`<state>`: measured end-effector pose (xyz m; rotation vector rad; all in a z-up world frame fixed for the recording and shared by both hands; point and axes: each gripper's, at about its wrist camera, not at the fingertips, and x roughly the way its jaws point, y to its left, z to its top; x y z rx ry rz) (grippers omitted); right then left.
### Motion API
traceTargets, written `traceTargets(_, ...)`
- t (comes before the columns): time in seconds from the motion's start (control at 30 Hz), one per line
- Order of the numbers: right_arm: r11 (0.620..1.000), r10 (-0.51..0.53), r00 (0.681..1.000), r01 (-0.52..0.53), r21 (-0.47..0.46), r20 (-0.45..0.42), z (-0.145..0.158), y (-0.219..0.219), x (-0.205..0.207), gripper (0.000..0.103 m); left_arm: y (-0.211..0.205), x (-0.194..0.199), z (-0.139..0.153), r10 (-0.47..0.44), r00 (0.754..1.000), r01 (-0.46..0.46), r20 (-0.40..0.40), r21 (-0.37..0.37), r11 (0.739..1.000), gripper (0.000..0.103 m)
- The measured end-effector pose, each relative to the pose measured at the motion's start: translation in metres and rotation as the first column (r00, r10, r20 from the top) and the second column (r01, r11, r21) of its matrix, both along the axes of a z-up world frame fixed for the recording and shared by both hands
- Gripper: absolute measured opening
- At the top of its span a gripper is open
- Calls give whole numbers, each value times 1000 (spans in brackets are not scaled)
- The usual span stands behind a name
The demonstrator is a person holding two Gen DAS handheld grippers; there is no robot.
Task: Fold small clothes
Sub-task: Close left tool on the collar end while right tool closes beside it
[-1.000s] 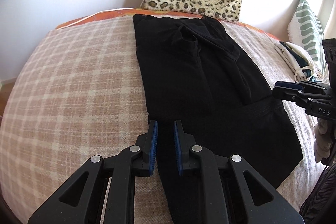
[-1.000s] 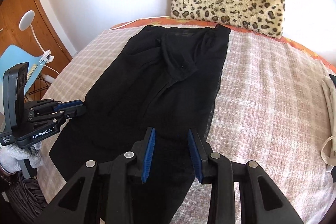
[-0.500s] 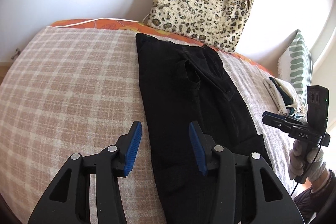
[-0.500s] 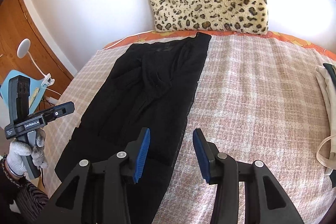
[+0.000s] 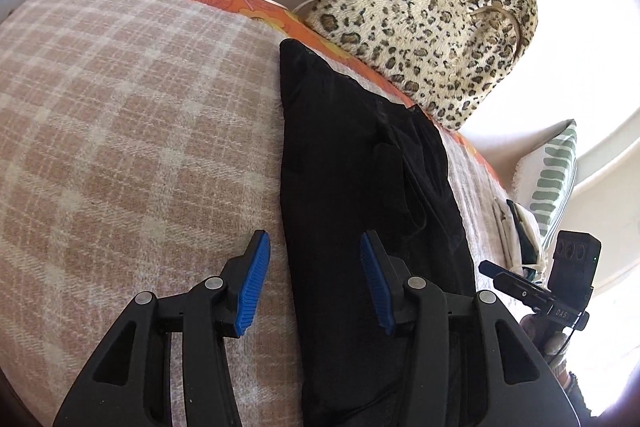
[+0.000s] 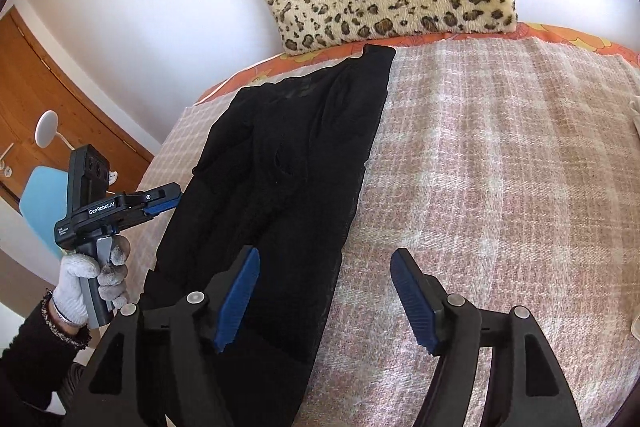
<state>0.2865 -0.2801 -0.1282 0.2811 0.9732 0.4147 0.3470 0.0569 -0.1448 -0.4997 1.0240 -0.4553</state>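
Note:
A black garment [image 5: 360, 195] lies lengthwise on the plaid blanket [image 5: 120, 147], folded into a long strip; it also shows in the right wrist view [image 6: 288, 179]. My left gripper [image 5: 316, 283] is open and empty, straddling the garment's left edge near its near end. My right gripper [image 6: 324, 295] is open and empty over the garment's right edge. Each gripper shows in the other's view: the right gripper [image 5: 492, 269] at the far right, the left gripper [image 6: 168, 203] at the left, held by a white-gloved hand [image 6: 88, 279].
A leopard-print cushion [image 5: 432, 7] stands against the wall at the bed's head. A green-striped pillow [image 5: 556, 175] and pale folded cloths [image 5: 516, 227] lie at the right side. A wooden door [image 6: 48, 99] and blue chair [image 6: 44, 195] are left of the bed.
Both grippers have opened wide and released the garment. They have drawn apart and tilted, the left toward the garment's left edge, the right toward its right edge.

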Motion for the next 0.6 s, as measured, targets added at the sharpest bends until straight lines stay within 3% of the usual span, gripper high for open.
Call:
traceTargets(0.13, 997, 21, 1000, -20, 70, -14, -1, -5, 24, 69, 2, 24, -4, 5, 1000, -5, -15, -49, 999, 45)
traceTargets(0.6, 988, 22, 1000, -19, 155, -20, -16, -17, 127, 68, 4, 121, -14, -1, 999, -3, -33, -114, 993, 45)
